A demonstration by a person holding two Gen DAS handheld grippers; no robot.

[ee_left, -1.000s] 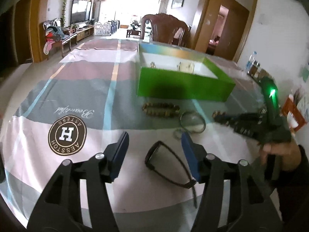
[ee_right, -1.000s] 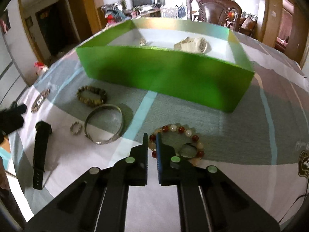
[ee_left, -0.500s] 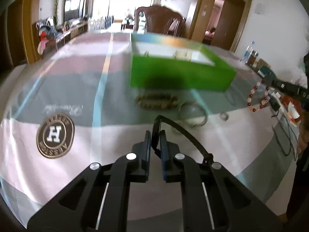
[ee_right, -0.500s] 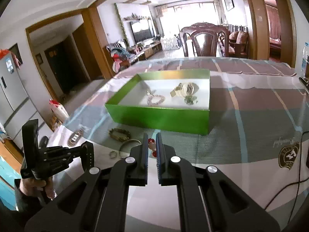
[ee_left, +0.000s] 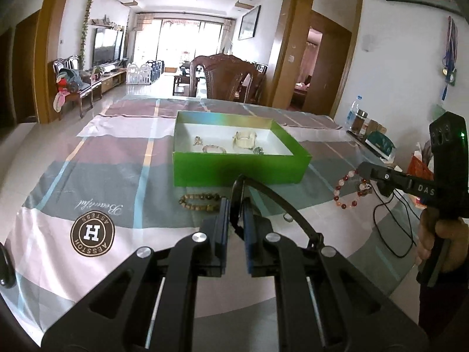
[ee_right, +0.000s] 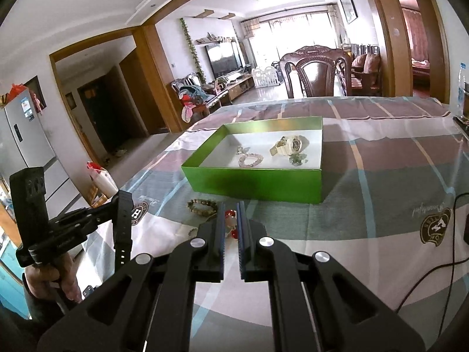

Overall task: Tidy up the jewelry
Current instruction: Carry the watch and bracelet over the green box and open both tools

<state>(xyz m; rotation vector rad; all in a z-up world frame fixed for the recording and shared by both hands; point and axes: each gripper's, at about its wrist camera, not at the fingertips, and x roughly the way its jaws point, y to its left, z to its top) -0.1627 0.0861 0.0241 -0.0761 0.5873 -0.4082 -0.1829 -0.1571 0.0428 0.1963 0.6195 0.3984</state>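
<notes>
My left gripper (ee_left: pixel 234 223) is clamping a black watch strap (ee_left: pixel 275 202), holding it raised above the tablecloth (ee_left: pixel 117 176). My right gripper (ee_right: pixel 230 226) is pinching a red-and-white bead bracelet (ee_left: pixel 348 190) in the air, near the green box (ee_right: pixel 255 183). A brown bead bracelet (ee_left: pixel 202 201) is lying just in front of that box.

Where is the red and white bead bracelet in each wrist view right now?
Left wrist view: the red and white bead bracelet hangs at right, from the tip of the right gripper, above the table.
Right wrist view: only a few of its beads show at lower centre, pinched in the right gripper.
Shared landmark: the green box, just beyond the bracelet in both views.
</notes>
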